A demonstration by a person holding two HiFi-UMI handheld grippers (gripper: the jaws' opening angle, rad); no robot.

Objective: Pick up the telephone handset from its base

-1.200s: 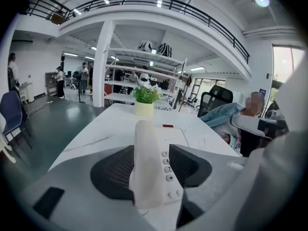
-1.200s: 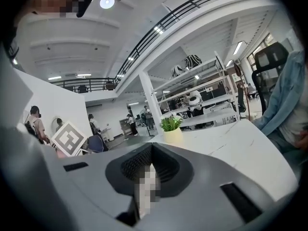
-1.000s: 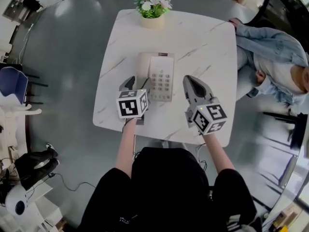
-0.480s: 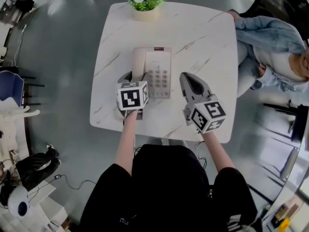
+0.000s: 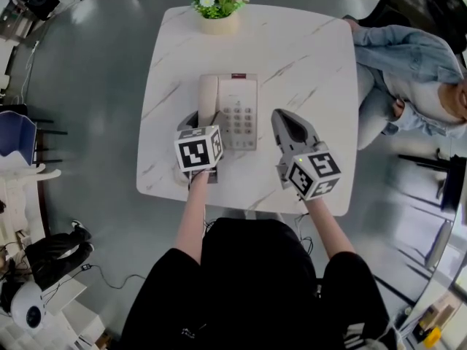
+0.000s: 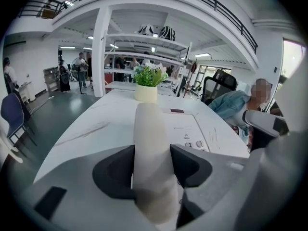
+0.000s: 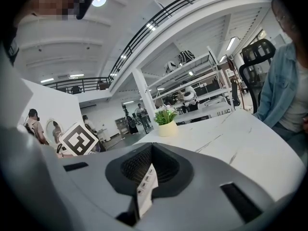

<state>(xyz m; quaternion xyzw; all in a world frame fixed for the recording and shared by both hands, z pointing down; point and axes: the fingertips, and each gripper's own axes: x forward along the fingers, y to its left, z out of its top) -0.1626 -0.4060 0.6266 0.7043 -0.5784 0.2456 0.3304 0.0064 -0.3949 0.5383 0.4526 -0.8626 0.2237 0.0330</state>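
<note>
A cream telephone base [image 5: 242, 115] with a keypad sits mid-table, and its handset [image 5: 208, 99] lies in the cradle along the left side. My left gripper [image 5: 205, 120] straddles the handset's near end. In the left gripper view the handset [image 6: 151, 138] fills the gap between the dark pads [image 6: 118, 170], which touch both of its sides as the jaws are closing. The base [image 6: 190, 126] shows just to the right. My right gripper [image 5: 283, 119] hovers right of the phone with its jaws together, and only a thin slit shows between them [image 7: 150, 170].
The white marble table [image 5: 310, 57] carries a potted flower [image 5: 217, 6] at its far edge. A person in a denim jacket [image 5: 408, 64] sits at the table's right side. A blue chair [image 5: 14, 133] and cabled equipment stand on the grey floor at the left.
My left gripper has edged forward over the handset's near end, so its jaws now flank it. The right gripper has stayed where it was. The head view has shifted slightly.
</note>
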